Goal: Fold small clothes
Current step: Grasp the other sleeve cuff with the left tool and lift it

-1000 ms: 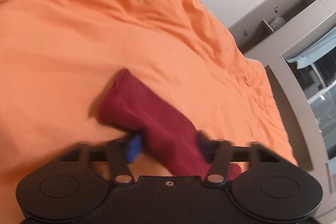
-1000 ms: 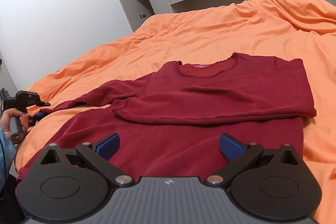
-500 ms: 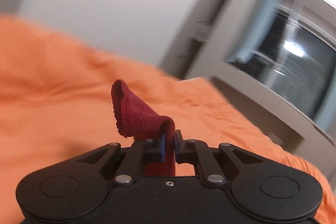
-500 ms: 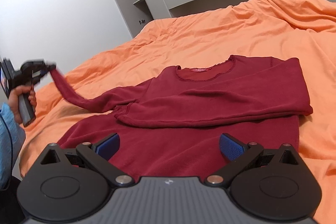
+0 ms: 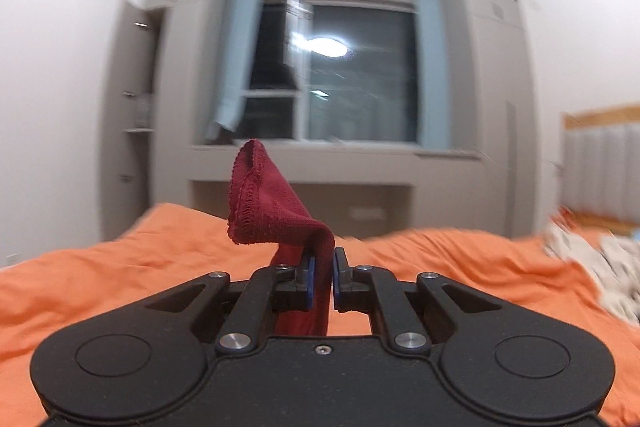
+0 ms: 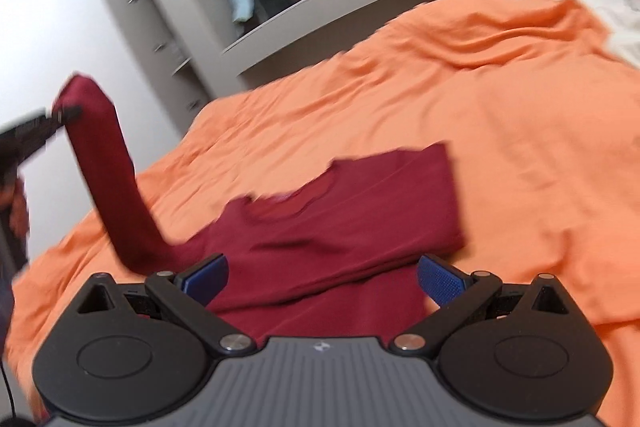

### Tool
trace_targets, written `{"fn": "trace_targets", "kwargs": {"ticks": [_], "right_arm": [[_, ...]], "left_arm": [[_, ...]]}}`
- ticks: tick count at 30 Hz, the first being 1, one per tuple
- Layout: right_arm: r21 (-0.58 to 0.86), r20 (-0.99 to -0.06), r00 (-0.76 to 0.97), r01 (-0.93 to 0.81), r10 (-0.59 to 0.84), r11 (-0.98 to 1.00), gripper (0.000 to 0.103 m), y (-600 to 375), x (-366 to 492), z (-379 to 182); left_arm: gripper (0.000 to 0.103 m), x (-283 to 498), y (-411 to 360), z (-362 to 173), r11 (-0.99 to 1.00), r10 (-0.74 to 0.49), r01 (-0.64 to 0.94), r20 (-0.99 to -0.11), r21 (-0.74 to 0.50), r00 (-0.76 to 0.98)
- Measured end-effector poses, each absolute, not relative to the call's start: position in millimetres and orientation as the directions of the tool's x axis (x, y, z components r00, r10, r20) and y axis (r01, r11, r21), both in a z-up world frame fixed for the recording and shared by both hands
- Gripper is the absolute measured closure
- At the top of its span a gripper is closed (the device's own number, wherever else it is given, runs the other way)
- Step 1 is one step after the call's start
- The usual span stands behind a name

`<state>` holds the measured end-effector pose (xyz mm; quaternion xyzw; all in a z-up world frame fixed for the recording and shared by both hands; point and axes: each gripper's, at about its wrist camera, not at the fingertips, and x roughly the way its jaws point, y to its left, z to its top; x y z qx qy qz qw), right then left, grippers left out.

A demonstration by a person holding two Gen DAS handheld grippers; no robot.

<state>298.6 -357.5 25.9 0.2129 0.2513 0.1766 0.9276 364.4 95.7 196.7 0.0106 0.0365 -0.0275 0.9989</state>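
A dark red long-sleeved top lies on the orange bed cover, one sleeve folded across its chest. My left gripper is shut on the other sleeve, whose cuff stands up past the blue pads. In the right wrist view that sleeve rises steeply from the top to the left gripper at the far left, held high by a hand. My right gripper hovers open over the top's lower part, nothing between its fingers.
Grey wardrobe units and a dark window stand beyond the bed. A pile of pale clothes lies at the far right of the bed cover, near a padded headboard. White wall to the left.
My left gripper closed on the sleeve's cuff, lifted it high off the bed and rolled level. The right gripper swung right and tilted, still open.
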Motion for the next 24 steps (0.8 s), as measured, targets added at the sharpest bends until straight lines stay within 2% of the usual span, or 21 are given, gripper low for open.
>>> {"fn": "trace_targets", "kwargs": {"ticks": [5,9,15,17,20,23,24], "right_arm": [[0.483,-0.372,0.867,-0.123,0.331,0.867,0.0,-393.2,304.7,30.1],[0.492,-0.376,0.885,-0.061,0.275,0.868,0.0,-411.7,311.5,27.8],[0.504,-0.394,0.876,-0.047,0.278,0.863,0.0,-414.9,319.1,20.1],[0.501,-0.396,0.873,-0.055,0.286,0.864,0.0,-412.8,319.2,19.3],[0.496,-0.398,0.87,-0.063,0.291,0.866,0.0,-409.5,317.1,18.2],[0.489,-0.406,0.866,-0.064,0.292,0.87,0.0,-406.6,315.3,17.3],[0.486,-0.41,0.864,-0.064,0.292,0.872,0.0,-405.3,316.1,16.4]], "left_arm": [[0.094,398.7,41.4,154.4,0.981,-0.179,0.19,-0.193,0.041,0.965],[0.094,404.6,9.8,100.1,0.963,-0.244,0.267,-0.303,0.036,0.921],[0.094,403.1,-33.3,24.5,0.933,-0.303,0.359,-0.466,0.034,0.831],[0.09,398.9,-46.0,7.5,0.922,-0.306,0.383,-0.514,0.049,0.801],[0.078,393.2,-54.0,-7.2,0.907,-0.316,0.418,-0.583,0.044,0.748],[0.059,389.0,-55.9,-8.3,0.893,-0.348,0.45,-0.616,0.012,0.707],[0.046,386.7,-55.3,-8.7,0.889,-0.359,0.459,-0.623,0.0,0.695]]}}
